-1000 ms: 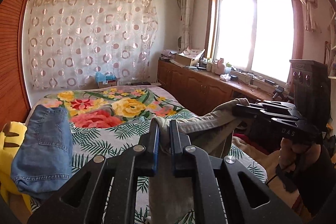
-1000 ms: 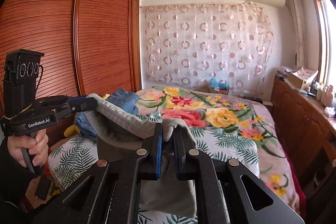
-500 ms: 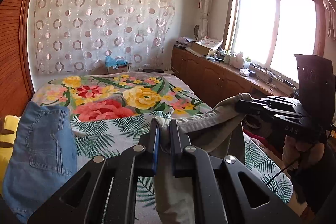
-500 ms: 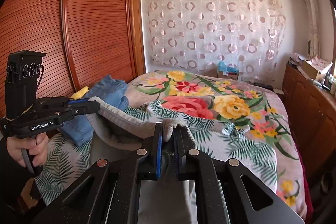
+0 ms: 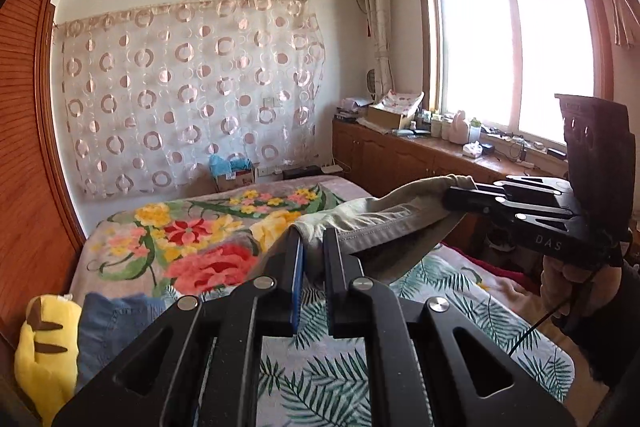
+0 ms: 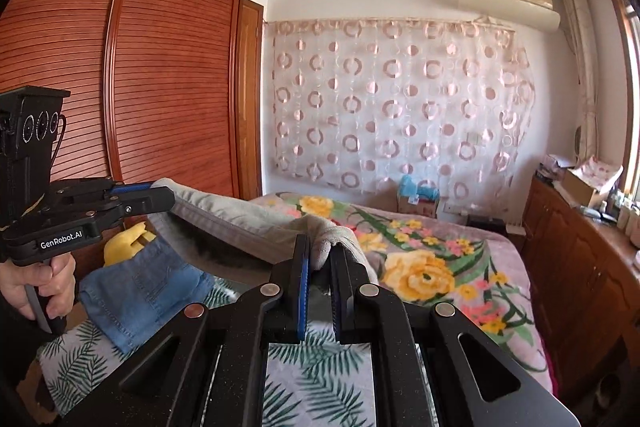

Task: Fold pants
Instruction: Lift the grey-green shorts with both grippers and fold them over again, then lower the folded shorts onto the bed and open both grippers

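Jaws, left wrist view: left gripper [image 5: 312, 251] nipped narrow on the waist edge of the grey pants [image 5: 384, 223]; right gripper [image 5: 460, 197] clamps the far end of that edge, which spans the gap above the floral bedspread [image 5: 208, 259]
Beside: folded jeans [image 5: 116, 323] and yellow plush toy [image 5: 44, 351] at the bed's left side
Jaws, right wrist view: right gripper [image 6: 320, 255] closed narrow on bunched cloth; left gripper [image 6: 160, 197] pinching the other corner; the rest of the cloth drops out of sight behind the grippers
Progress: pants lifted and spread; no fold visible; judged early, laying flat and folding remain
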`<state>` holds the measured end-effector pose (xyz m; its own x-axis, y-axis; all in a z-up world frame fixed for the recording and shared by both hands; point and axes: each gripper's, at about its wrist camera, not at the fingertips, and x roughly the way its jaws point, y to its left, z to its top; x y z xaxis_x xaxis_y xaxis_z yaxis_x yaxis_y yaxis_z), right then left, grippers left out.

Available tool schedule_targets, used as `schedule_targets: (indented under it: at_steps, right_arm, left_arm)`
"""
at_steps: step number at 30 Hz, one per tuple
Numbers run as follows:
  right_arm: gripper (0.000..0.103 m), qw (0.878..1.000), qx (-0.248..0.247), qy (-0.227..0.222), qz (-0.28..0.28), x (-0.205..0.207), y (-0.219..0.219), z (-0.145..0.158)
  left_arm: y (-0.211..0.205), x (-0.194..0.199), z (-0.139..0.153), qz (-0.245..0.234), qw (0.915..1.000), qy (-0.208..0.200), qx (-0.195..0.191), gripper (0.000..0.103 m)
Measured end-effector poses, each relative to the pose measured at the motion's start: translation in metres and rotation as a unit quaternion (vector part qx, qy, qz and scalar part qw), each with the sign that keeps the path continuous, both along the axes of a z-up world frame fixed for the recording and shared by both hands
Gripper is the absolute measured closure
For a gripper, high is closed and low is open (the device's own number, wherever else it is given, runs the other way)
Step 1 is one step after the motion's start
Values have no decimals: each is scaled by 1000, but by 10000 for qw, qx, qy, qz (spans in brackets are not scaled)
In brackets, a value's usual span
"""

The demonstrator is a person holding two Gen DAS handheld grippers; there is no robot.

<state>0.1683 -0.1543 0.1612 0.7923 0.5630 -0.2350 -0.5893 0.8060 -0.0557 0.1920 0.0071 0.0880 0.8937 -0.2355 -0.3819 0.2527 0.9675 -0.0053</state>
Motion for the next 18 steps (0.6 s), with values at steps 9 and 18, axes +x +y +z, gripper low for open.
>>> schedule_targets:
  at_steps: [9, 18]
  right_arm:
    - [94, 9897, -429, 1352, 173, -30, 1, -80]
    - [94, 9846, -493, 1670, 181, -57, -3, -79]
  left_arm:
    - [-8, -56, -102, -39, 9930, 1156, -255, 93]
    - [-14, -90, -115, -37, 9908, 1339, -217, 93]
